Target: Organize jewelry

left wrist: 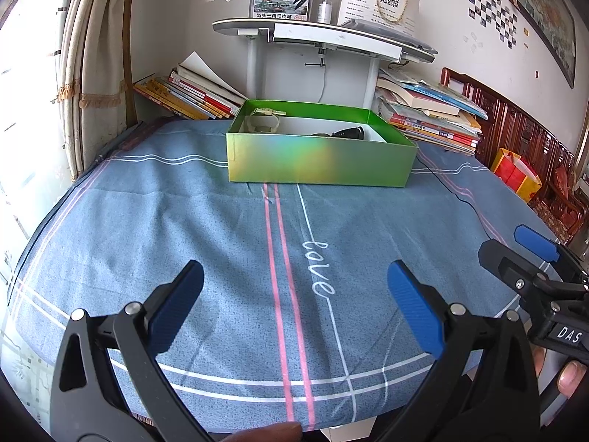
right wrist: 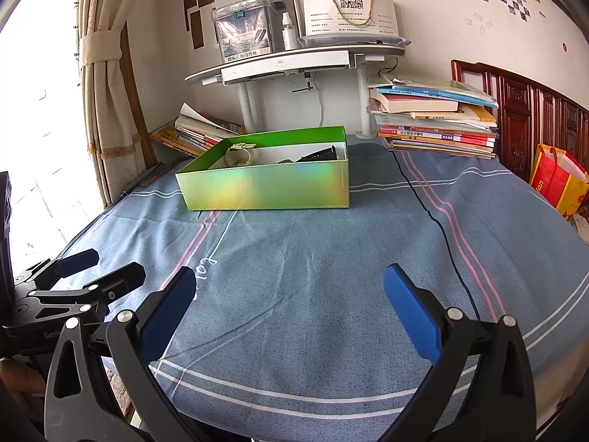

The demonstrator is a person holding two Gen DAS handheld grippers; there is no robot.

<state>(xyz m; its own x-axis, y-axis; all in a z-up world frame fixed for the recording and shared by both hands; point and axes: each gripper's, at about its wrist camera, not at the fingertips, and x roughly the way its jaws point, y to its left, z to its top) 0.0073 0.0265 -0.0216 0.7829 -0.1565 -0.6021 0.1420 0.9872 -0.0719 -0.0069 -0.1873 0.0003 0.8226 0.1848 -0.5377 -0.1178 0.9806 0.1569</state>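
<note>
The bed (right wrist: 331,276) is covered by a blue-grey sheet (left wrist: 184,221) with white and pink stripes and the word "love" stitched in white. A shiny green box (left wrist: 320,160), lid off, sits directly on the sheet toward the far side. A thin black cable (right wrist: 434,221) trails across the sheet to the right of the box — apart from it. Stacks of books (right wrist: 438,129) rest at the far edge, left and right.

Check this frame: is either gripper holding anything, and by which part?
Nothing is held. The left gripper and right gripper are both open over the blue sheet, short of the green box.
</note>
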